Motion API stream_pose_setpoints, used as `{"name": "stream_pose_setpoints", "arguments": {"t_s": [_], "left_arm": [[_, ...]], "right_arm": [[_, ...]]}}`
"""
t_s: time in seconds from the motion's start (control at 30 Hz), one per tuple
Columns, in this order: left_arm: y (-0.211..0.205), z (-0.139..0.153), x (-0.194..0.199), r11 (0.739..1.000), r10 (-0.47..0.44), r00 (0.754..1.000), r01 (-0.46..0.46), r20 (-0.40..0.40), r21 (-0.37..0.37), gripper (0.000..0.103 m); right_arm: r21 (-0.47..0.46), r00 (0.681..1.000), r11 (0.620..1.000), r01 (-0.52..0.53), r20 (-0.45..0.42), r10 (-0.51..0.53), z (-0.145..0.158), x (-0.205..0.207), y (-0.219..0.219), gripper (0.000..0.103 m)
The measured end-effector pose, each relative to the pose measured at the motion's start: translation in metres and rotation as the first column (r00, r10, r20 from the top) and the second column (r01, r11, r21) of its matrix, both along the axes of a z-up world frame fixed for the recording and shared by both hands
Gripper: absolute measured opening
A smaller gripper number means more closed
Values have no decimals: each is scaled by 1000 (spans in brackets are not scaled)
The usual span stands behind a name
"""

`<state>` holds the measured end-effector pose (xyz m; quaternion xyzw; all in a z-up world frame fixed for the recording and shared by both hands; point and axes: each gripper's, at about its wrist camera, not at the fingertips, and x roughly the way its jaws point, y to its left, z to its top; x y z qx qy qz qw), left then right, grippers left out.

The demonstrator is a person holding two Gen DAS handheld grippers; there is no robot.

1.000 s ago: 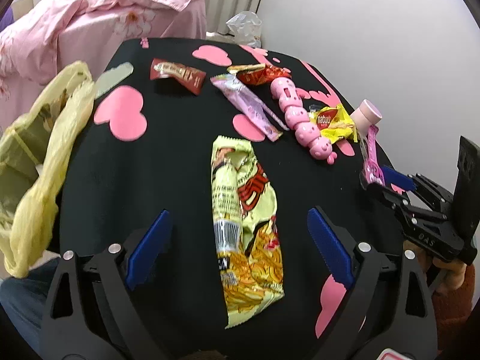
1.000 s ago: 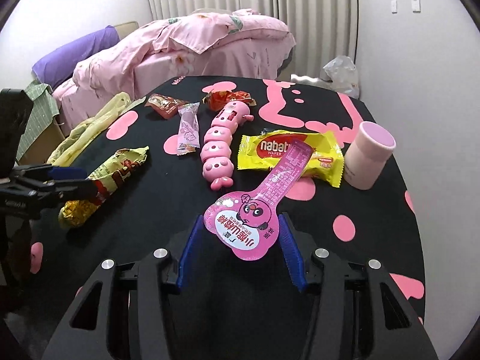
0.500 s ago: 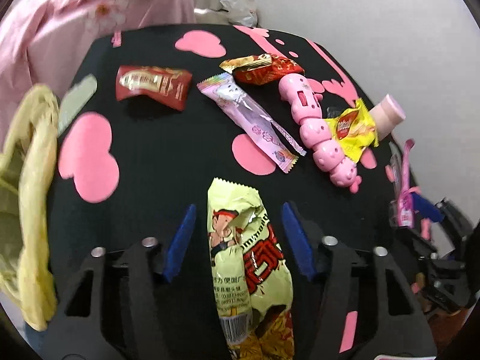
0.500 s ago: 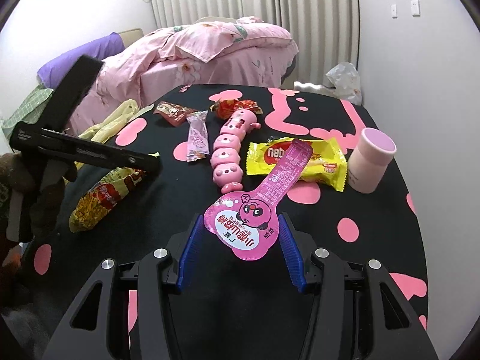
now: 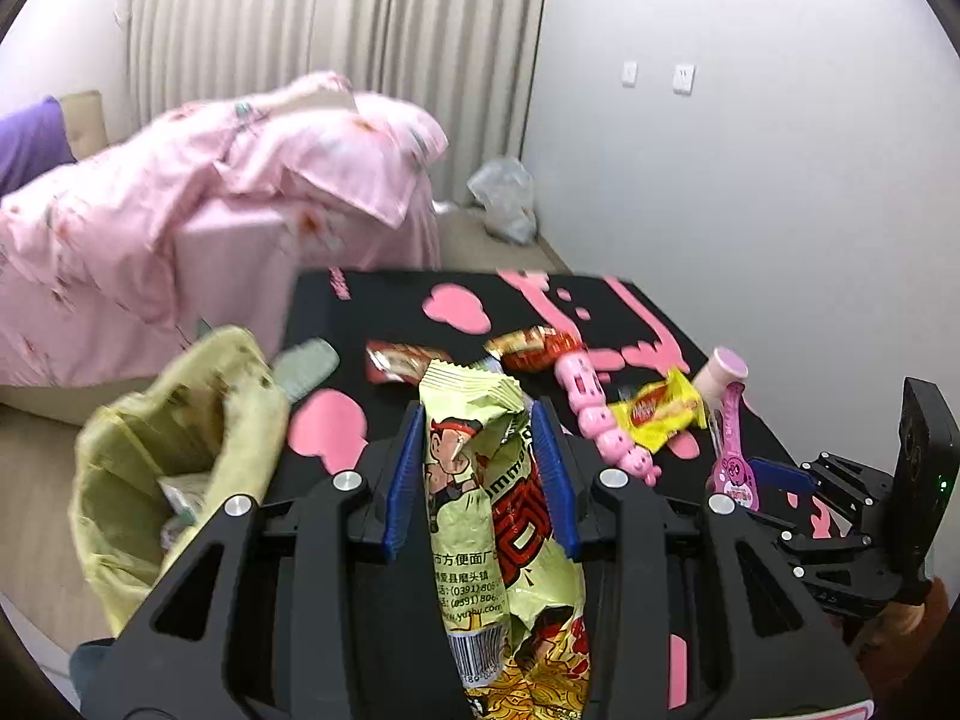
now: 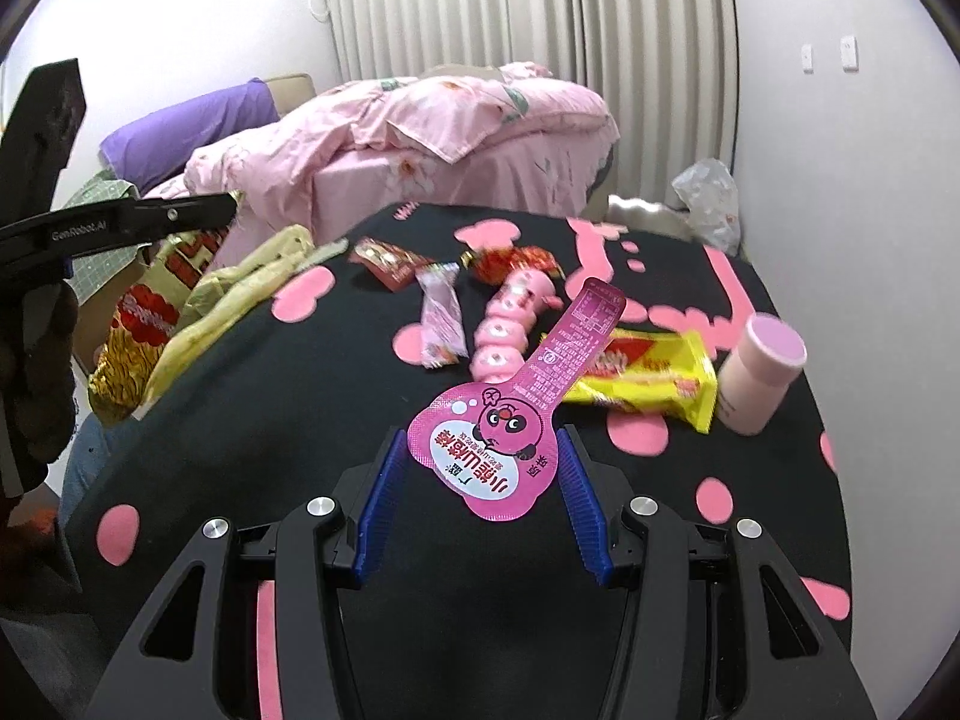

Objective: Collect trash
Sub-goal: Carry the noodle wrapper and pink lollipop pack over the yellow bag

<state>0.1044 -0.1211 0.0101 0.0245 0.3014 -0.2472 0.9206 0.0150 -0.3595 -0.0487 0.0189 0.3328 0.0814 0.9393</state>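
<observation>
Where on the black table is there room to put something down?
Bare table lies between the yellow trash bag and the pink packet, reaching the near edge. It is crowded farther right: caterpillar toy, yellow wafer wrapper and pink bottle lie close together.

Count, both wrist views:

- Grippers: 2. Left gripper (image 5: 480, 474), right gripper (image 6: 480, 510).
- Snack wrappers: 6.
  - 1 green noodle bag (image 5: 486, 516) between the left fingers
  - 1 pink spoon-shaped packet (image 6: 516, 408) between the right fingers
  - 1 yellow wafer wrapper (image 6: 648, 378) ahead-right of the right gripper
  - 1 pale pink stick wrapper (image 6: 441, 321) ahead-left of it
  - 1 dark red sachet (image 6: 387, 261) farther ahead
  - 1 red-gold wrapper (image 6: 516, 261) beside that one; blurred, could be two pieces.
- Pink caterpillar toy (image 6: 510, 324): 1.
- Pink cup (image 6: 759, 372): 1, far right of the right gripper.
- Yellow trash bag (image 5: 174, 468): 1, left of the left gripper.
- Grey flat strip (image 5: 306, 363): 1, ahead-left of the left gripper.
</observation>
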Motion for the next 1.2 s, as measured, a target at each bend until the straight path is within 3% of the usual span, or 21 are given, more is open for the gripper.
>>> {"name": "stream_pose_setpoints", "arguments": {"t_s": [0.2, 0.37, 0.47, 0.63, 0.87, 1.0, 1.2], "left_arm": [[24, 12, -12, 999, 26, 999, -26, 38, -23, 35], [62, 22, -11, 992, 118, 990, -114, 80, -53, 35], [94, 34, -8, 978, 201, 972, -192, 120, -79, 35], [152, 43, 0, 933, 357, 917, -343, 180, -104, 35], [216, 32, 10, 858, 501, 852, -467, 150, -215, 35], [241, 21, 20, 827, 530, 839, -479, 125, -295, 35], [248, -2, 46, 811, 546, 834, -500, 84, -304, 35]], "right_arm": [[-32, 997, 998, -50, 55, 52, 24, 0, 24, 48], [-68, 989, 992, -103, 95, 110, 45, 6, 51, 48], [-86, 980, 985, -153, 115, 162, 58, 16, 73, 48], [-129, 958, 963, -237, 136, 254, 76, 39, 120, 48], [-123, 923, 934, -336, 151, 353, 92, 73, 174, 48], [-103, 910, 918, -383, 129, 394, 88, 100, 196, 48], [-92, 879, 884, -458, 99, 466, 68, 139, 230, 48]]}}
